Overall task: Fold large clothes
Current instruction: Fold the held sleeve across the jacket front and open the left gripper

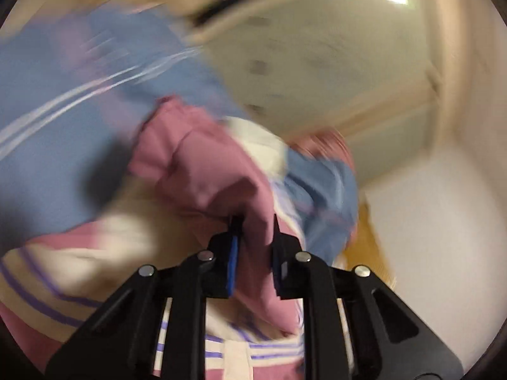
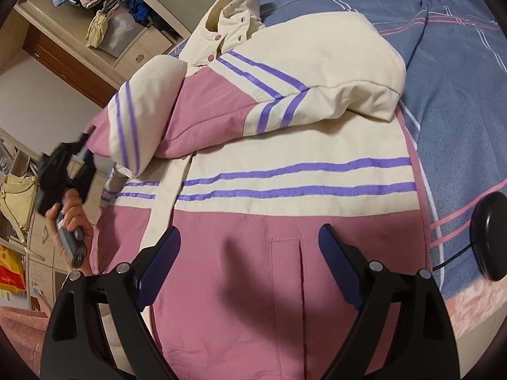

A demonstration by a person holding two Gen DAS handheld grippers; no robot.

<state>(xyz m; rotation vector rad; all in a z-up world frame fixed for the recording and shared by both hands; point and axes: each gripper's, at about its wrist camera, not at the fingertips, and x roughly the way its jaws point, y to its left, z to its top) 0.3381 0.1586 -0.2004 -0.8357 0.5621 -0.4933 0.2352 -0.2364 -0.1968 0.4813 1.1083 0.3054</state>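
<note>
Jacket, padded, pink and cream with purple stripes (image 2: pixel 253 145), lies below spread right gripper (image 2: pixel 250 253); left gripper (image 1: pixel 253 231) pinches its pink sleeve.

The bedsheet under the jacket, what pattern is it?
Blue bedsheet with thin pink and white plaid lines; clearest in the right wrist view.

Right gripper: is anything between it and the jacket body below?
Nothing visible. The open right gripper hangs over the jacket, bare pink fabric between its fingers. The left gripper is off at the folded sleeve.
</note>
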